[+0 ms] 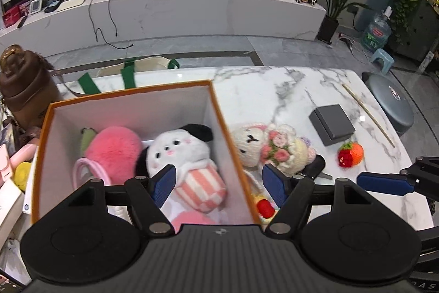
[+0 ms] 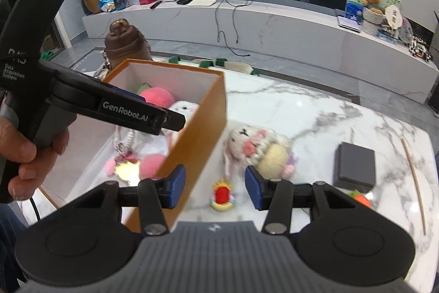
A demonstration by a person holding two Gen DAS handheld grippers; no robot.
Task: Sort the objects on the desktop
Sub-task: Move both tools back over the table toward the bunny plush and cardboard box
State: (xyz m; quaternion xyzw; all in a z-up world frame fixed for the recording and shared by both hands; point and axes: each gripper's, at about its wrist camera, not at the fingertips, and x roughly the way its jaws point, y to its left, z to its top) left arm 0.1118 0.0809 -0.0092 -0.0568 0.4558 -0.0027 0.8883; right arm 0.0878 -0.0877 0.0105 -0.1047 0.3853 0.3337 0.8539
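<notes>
An orange box (image 1: 216, 111) with white inside walls stands on the marble table (image 1: 274, 89). In it lie a pink fluffy toy (image 1: 112, 153) and a white plush dog (image 1: 181, 153). My left gripper (image 1: 219, 184) hangs open over the box's right wall, holding nothing. Right of the box lie a crocheted bunny with flowers (image 1: 263, 147), a small red-and-yellow crochet toy (image 2: 222, 195), a grey box (image 1: 332, 124) and a strawberry-and-orange crochet (image 1: 351, 154). My right gripper (image 2: 215, 188) is open above the small crochet toy, its left pad close to the box's corner.
A thin wooden stick (image 1: 367, 114) lies near the table's right edge. A brown bottle (image 1: 24, 89) and a tote bag with green straps (image 1: 129, 73) stand behind the box. Pink keychains (image 2: 126, 164) lie left of it. A round stool (image 1: 392, 103) sits beyond the table.
</notes>
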